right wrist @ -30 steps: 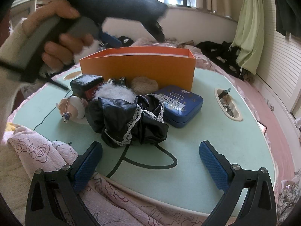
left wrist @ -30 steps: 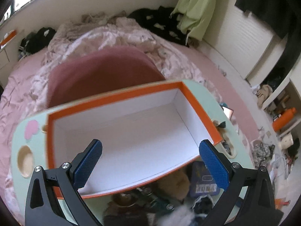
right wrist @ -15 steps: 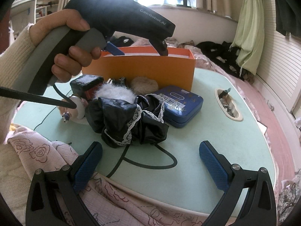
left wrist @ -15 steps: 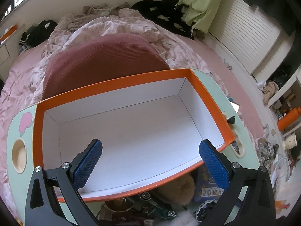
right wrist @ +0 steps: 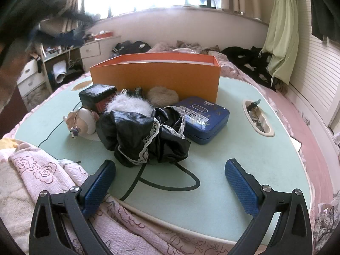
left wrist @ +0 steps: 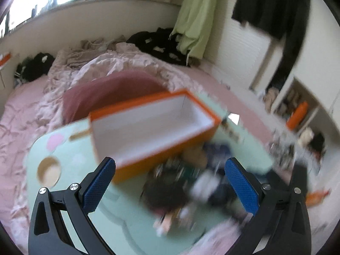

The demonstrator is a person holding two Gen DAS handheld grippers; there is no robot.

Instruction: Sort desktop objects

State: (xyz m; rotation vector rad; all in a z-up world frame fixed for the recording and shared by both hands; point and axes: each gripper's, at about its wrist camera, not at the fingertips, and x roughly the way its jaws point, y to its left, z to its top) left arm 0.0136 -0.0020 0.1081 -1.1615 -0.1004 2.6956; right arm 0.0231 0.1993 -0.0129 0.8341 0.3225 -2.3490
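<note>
An empty orange box point(right wrist: 157, 74) stands at the back of the mint-green lap table point(right wrist: 255, 163); it also shows, blurred, in the left wrist view point(left wrist: 148, 127). In front of it lie a black lace-trimmed garment point(right wrist: 144, 136), a blue tin point(right wrist: 204, 119), a white fur puff point(right wrist: 129, 104), a tan fur puff point(right wrist: 162, 94), a black-and-red box point(right wrist: 96, 95) and a small figurine point(right wrist: 81, 120). My right gripper point(right wrist: 170, 182) is open and empty, low at the table's near edge. My left gripper point(left wrist: 170, 182) is open and empty, high above the pile, left of the box.
A pink floral blanket point(right wrist: 42, 180) overlaps the table's near-left edge. An oval recess with clutter point(right wrist: 257, 116) sits at the table's right. A maroon cushion point(left wrist: 110, 91) and rumpled bedding lie behind the box. Drawers point(right wrist: 31, 78) stand at the far left.
My left gripper has pulled back and up from over the box and swung left; its view is now motion-blurred. My right gripper has not moved.
</note>
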